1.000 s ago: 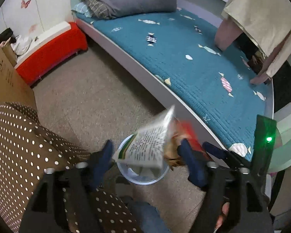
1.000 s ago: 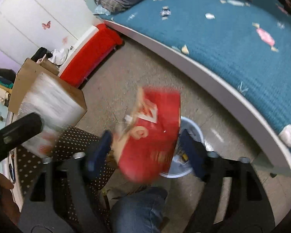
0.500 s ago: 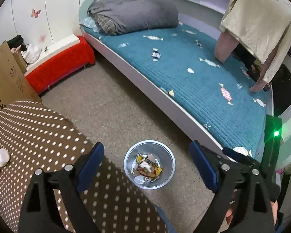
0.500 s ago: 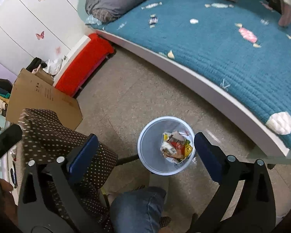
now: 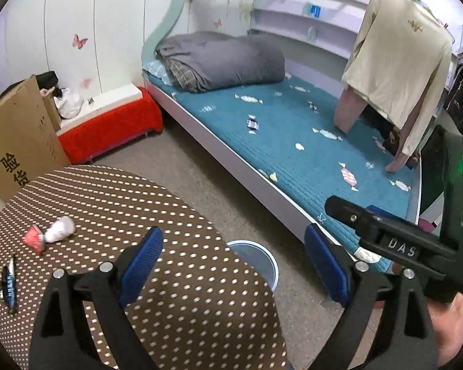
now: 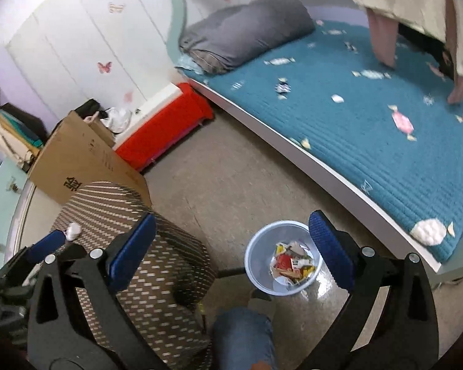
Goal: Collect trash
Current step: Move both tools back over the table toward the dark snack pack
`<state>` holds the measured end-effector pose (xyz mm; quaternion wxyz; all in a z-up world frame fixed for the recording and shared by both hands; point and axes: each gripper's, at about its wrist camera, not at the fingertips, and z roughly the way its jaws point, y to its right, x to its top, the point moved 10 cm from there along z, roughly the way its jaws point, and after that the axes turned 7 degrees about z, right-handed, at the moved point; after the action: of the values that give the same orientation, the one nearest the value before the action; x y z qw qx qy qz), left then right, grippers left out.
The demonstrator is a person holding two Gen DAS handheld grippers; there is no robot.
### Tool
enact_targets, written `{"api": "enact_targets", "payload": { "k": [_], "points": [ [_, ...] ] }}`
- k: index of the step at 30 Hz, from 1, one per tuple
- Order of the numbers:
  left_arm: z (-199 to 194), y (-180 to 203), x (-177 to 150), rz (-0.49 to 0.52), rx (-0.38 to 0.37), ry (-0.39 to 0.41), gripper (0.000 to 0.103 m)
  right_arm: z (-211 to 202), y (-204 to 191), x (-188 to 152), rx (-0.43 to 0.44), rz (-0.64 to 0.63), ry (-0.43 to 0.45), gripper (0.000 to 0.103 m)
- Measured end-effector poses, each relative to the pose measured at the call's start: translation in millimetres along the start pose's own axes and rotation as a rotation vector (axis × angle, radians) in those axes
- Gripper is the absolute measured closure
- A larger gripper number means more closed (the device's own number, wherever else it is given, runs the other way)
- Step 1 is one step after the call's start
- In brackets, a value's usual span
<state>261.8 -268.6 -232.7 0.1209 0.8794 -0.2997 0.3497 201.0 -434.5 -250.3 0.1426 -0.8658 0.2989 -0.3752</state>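
Blue pads on my left gripper (image 5: pixel 231 265) stand wide with nothing between them, and my right gripper (image 6: pixel 231 256) is just as wide and empty. The next trash, a red-and-white wrapper (image 5: pixel 47 234), lies on the dotted table (image 5: pixel 108 209) up and left of the left jaws, its long axis slanting across them; I judge the left hand nearer. A blue wrapper (image 5: pixel 8 283) lies further left. The bin (image 6: pixel 282 257) on the floor holds crumpled wrappers (image 6: pixel 290 266).
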Motion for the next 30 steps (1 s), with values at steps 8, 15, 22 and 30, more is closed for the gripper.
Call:
{"api": "enact_targets", "payload": {
  "k": [8,15,22,30],
  "points": [
    [-59.7,-39.6,-8.4,-0.046,0.017,0.105,0.011,-28.3,-70.8,-4.7,0.041,-0.128,0.032,0.006],
    [-100.1,-85.3,-25.4,-0.092,0.082,0.162,0.011,-41.4,-136.9,-15.9,0.108,-0.246,0.052,0.006],
    [-123.8,-150.5,-55.2,-0.203,0.165,0.173,0.011,-29.1,-202.2,-39.8,0.189,-0.38,0.022,0.006],
    [-141.0,-215.7,-92.0,-0.302,0.267,0.161,0.011,1.9,-252.0,-72.3,0.258,-0.521,-0.046,0.006]
  ]
}}
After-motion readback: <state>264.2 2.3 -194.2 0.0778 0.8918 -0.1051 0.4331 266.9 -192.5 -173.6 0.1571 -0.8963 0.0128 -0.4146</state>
